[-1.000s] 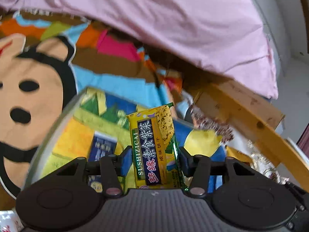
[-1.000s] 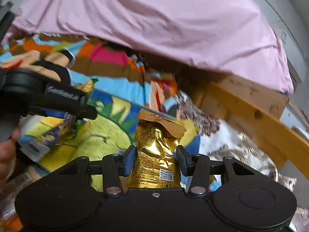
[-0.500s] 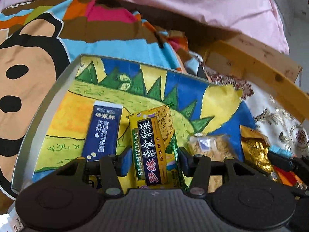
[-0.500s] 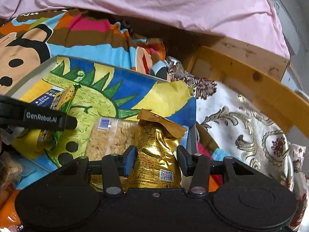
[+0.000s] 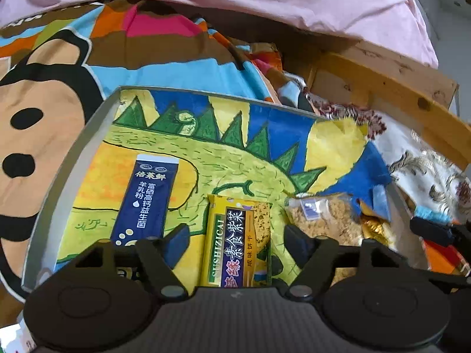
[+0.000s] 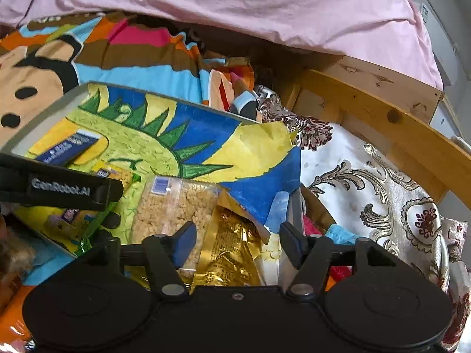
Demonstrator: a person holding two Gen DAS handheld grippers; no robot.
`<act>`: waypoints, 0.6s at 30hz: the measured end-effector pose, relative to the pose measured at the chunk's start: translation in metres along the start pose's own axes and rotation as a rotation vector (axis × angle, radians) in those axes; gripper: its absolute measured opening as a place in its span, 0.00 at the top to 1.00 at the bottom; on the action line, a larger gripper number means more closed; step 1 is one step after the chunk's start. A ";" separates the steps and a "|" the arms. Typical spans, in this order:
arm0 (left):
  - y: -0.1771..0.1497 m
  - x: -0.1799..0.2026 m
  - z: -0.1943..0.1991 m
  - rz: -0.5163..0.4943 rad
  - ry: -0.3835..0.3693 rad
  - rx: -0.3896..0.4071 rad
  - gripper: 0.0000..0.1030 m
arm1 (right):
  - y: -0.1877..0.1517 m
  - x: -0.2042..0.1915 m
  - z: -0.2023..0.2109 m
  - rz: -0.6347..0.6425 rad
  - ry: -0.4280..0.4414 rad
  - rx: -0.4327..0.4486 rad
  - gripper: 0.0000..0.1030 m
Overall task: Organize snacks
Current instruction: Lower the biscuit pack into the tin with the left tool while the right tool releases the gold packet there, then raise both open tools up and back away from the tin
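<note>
Left gripper (image 5: pixel 235 239): we found its fingers spread, clear of the yellow seaweed cracker packet (image 5: pixel 238 241) lying between them in the tray (image 5: pixel 73 158). Right gripper (image 6: pixel 237 241): likewise spread over the gold packet (image 6: pixel 232 250) at the tray's right end. Between these packets we noted a clear packet of puffed rice (image 5: pixel 323 220); left of the yellow one, a blue sachet (image 5: pixel 147 197).

Your right gripper (image 6: pixel 237 242) hangs with its jaws spread over the gold foil packet (image 6: pixel 228 247) — neither finger touching it. Just left of the packet lies the clear bag of puffed-rice snack (image 6: pixel 167 206), both inside the gray tray (image 6: pixel 44 114) — the left gripper (image 6: pixel 61 186) reaching in from your far left.
</note>
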State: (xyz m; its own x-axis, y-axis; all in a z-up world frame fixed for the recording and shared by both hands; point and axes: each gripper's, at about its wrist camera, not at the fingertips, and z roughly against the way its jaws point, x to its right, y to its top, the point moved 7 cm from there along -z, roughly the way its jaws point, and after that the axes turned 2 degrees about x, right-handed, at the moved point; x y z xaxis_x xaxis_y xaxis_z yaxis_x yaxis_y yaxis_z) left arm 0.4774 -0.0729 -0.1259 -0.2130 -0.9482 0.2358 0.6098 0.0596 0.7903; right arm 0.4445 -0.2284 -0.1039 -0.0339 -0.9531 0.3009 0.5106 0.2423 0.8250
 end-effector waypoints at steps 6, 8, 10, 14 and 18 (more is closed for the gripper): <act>0.015 -0.006 0.033 0.063 0.003 0.067 0.12 | 0.013 0.016 0.027 -0.098 0.019 0.084 0.21; 0.021 -0.006 0.048 0.064 0.016 0.092 0.09 | 0.019 0.023 0.041 -0.135 0.029 0.126 0.15; 0.026 -0.004 0.064 0.050 0.035 0.117 0.05 | 0.025 0.029 0.058 -0.168 0.046 0.172 0.13; 0.036 0.001 0.100 0.011 0.078 0.159 0.02 | 0.031 0.041 0.092 -0.208 0.080 0.259 0.05; 0.038 0.001 0.145 0.010 0.125 0.256 0.01 | 0.034 0.054 0.130 -0.242 0.102 0.334 0.01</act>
State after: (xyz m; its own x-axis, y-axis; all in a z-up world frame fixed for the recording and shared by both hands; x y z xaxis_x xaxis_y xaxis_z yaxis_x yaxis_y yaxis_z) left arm 0.3891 -0.0263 -0.0136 -0.1026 -0.9772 0.1856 0.3955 0.1311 0.9091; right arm 0.3488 -0.2479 0.0025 -0.0247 -0.9987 0.0448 0.1912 0.0393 0.9808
